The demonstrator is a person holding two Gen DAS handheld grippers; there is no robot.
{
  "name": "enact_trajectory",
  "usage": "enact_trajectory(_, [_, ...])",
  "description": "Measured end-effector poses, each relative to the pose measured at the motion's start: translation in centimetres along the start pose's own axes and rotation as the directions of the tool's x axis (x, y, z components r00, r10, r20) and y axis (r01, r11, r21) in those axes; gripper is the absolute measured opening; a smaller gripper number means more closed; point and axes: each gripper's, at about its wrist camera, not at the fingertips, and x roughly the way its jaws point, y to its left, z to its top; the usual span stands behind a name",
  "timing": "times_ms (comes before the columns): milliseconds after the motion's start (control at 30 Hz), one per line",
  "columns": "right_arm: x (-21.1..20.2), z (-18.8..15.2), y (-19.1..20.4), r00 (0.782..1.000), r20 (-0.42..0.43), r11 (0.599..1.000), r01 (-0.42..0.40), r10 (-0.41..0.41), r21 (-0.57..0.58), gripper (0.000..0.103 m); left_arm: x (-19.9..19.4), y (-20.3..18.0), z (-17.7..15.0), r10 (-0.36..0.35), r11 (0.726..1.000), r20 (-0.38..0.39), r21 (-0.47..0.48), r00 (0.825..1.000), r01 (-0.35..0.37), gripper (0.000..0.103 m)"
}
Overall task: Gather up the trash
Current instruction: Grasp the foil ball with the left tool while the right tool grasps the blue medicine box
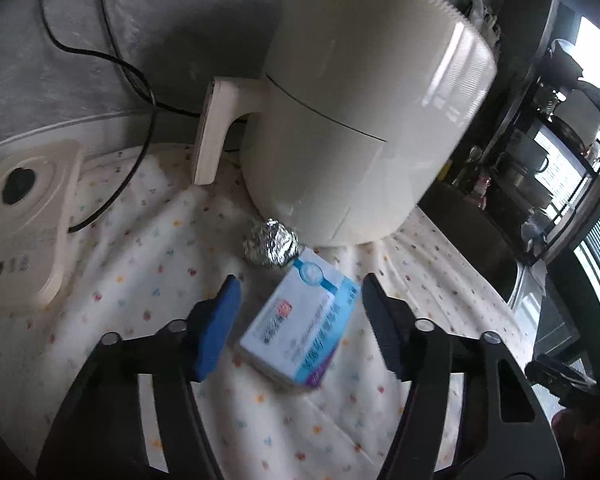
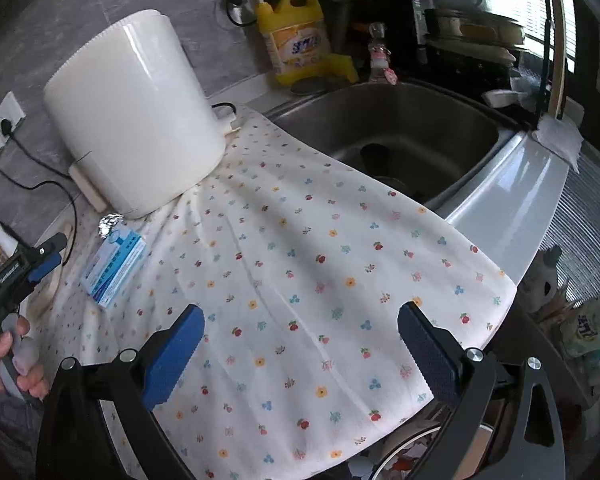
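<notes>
A blue and white medicine box (image 1: pixel 300 320) lies on the flowered cloth (image 1: pixel 140 272), between the open fingers of my left gripper (image 1: pixel 298 284), which do not touch it. A crumpled foil ball (image 1: pixel 270 245) lies just beyond the box, against the base of the white appliance (image 1: pixel 364 112). In the right wrist view the box (image 2: pixel 114 266) and the foil ball (image 2: pixel 110 224) lie far left, with the left gripper (image 2: pixel 46 256) beside them. My right gripper (image 2: pixel 300 320) is open and empty above the cloth (image 2: pixel 300 260).
A white device (image 1: pixel 28 216) with a black cable sits at left. A steel sink (image 2: pixel 400 136) lies beyond the cloth, with a yellow detergent bottle (image 2: pixel 296 36) behind it. A bin with scraps (image 2: pixel 412 456) shows below the counter edge.
</notes>
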Motion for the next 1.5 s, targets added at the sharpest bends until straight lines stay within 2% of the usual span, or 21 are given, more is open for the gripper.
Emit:
enact_trajectory(33, [0.0,0.1,0.1,1.0,0.0,1.0,0.01,-0.01,0.001,0.095,0.6,0.2,0.3,-0.002,1.0,-0.007,-0.002,1.0,0.002,0.057])
enact_trajectory(233, [0.9,1.2,0.6,0.999,0.003,0.999,0.04,-0.04,0.013,0.095,3.6,0.8,1.7,-0.011,1.0,-0.037,0.006,0.999,0.011,0.056])
enact_trajectory(500, [2.1,2.1,3.2,1.0,-0.013,1.0,0.022,-0.022,-0.001,0.095,7.8,1.7,2.7,-0.008,1.0,-0.096,0.002,0.995,0.008,0.056])
enact_trajectory(567, [2.7,2.1,4.2,0.999,-0.024,0.999,0.021,-0.022,-0.024,0.095,8.4,2.0,2.6,-0.02,1.0,-0.117,-0.019,0.993,0.017,0.041])
enact_trajectory(600, [2.9,2.1,4.6,0.999,-0.027,0.999,0.018,-0.019,-0.03,0.095,8.6,2.2,2.5,-0.031,0.999,-0.127,-0.035,0.991,0.027,0.041])
enact_trajectory(700, [3.5,2.2,6.1,0.999,-0.041,0.998,0.001,-0.004,-0.058,0.095,7.1,2.4,2.3,-0.07,0.997,-0.075,-0.032,0.995,0.067,0.04])
enact_trajectory(767, [4.0,2.3,7.2,0.999,-0.051,0.997,-0.015,0.011,-0.079,0.095,6.0,2.4,2.1,-0.054,0.998,-0.056,-0.015,0.997,0.053,0.04])
enact_trajectory(1100, [6.3,2.5,13.3,0.988,-0.113,0.975,-0.125,0.106,-0.185,0.095,1.8,5.9,1.3,-0.007,0.997,-0.01,-0.083,1.0,0.006,0.04])
enact_trajectory(1300, [9.1,2.4,18.3,0.967,-0.196,0.947,-0.208,0.162,-0.246,0.095,-0.2,7.7,0.8,0.032,0.992,0.019,-0.127,0.999,-0.03,0.04])
enact_trajectory(1500, [12.4,2.1,22.3,0.945,-0.278,0.947,-0.237,0.173,-0.218,0.095,-2.0,10.2,0.2,0.068,0.985,0.026,-0.159,0.997,-0.063,0.041])
